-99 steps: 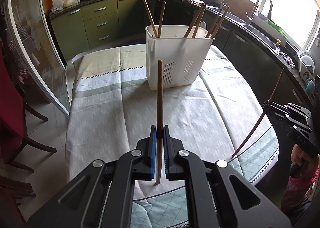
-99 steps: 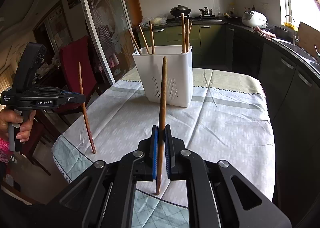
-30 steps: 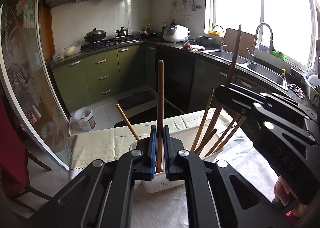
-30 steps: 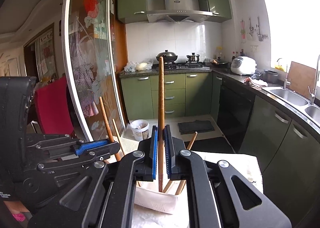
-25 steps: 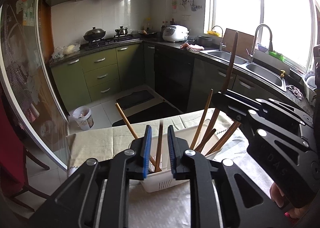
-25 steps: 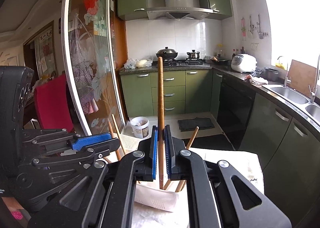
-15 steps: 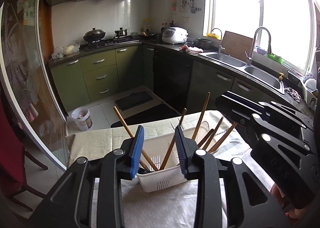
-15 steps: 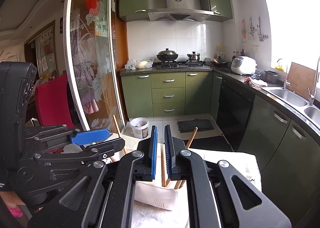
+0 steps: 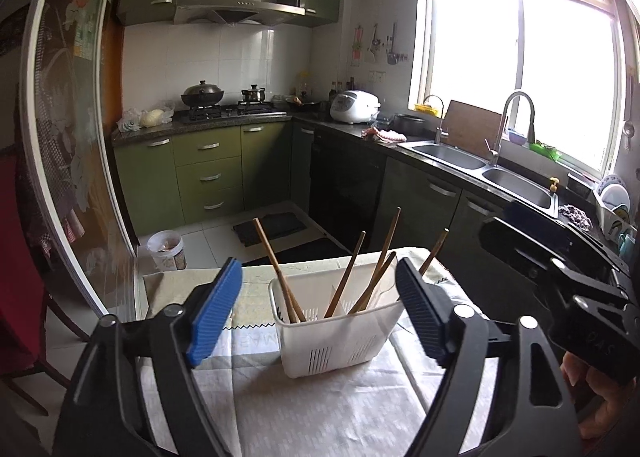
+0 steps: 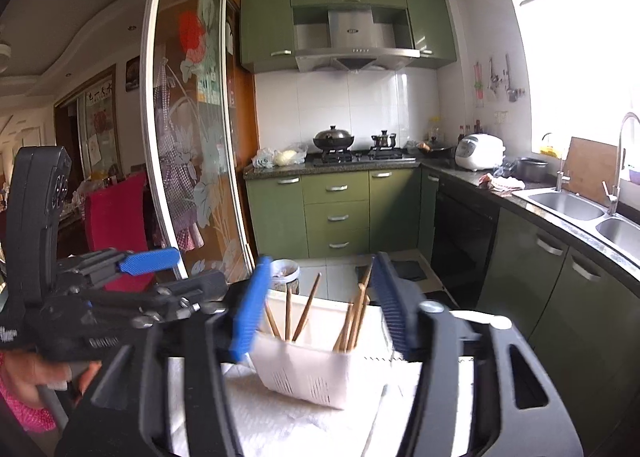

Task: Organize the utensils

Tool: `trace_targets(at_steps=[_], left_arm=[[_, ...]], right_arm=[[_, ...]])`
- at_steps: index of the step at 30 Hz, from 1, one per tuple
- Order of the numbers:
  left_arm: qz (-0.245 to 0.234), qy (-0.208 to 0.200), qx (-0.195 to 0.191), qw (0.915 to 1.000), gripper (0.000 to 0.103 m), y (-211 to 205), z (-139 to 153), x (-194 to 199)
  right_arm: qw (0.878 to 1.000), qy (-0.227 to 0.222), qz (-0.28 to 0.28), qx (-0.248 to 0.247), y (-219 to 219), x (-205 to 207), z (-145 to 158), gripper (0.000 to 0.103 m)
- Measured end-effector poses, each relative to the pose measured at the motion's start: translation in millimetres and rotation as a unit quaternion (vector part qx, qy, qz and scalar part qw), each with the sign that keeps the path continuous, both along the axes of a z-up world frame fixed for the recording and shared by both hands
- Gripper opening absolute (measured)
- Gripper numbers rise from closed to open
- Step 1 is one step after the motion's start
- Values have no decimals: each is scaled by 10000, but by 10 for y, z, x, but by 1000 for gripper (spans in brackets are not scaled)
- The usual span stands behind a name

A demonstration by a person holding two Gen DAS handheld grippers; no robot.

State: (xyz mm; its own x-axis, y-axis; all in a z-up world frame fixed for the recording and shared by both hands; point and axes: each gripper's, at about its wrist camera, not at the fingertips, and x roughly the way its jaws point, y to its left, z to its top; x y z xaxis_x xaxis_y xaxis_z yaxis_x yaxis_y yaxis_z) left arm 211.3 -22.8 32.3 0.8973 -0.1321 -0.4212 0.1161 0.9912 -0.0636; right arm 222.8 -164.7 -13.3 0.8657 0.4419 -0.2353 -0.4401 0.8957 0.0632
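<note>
A white slotted utensil holder stands on the table and holds several wooden chopsticks. My left gripper is wide open and empty, above and in front of the holder. The holder also shows in the right wrist view with the chopsticks leaning inside. My right gripper is wide open and empty, just above the holder. The right gripper's body shows at the right of the left wrist view; the left gripper's body shows at the left of the right wrist view.
The table carries a pale patterned cloth. Green kitchen cabinets, a stove with pots and a sink counter lie beyond. A glass sliding door and red chair stand to the left.
Both grippers opened and let their chopsticks drop into the holder, the left first. The jaws have since opened wide and both grippers have drawn back a little from the holder.
</note>
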Motion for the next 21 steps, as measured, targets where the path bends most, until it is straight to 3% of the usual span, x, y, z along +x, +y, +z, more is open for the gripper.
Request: trace_targets(at_steps=[1, 3, 6, 14, 21], left_arm=[[70, -89, -4, 9999, 92, 24, -21, -106], [215, -281, 40, 9994, 95, 71, -92, -346], [293, -409, 117, 9987, 96, 121, -216, -681], [487, -492, 256, 9973, 96, 194, -537, -1440], [472, -358, 1, 9982, 96, 263, -612, -1835]], right_arm=[[10000, -61, -40, -15, -46, -121, -34, 77], [9998, -143, -131, -36, -163, -393, -156, 92], [9997, -152, -208, -55, -326, -798, -368, 99], [9999, 54, -91, 24, -535, -1640, -778, 99], [9998, 62, -211, 35, -635, -2120, -817, 99]])
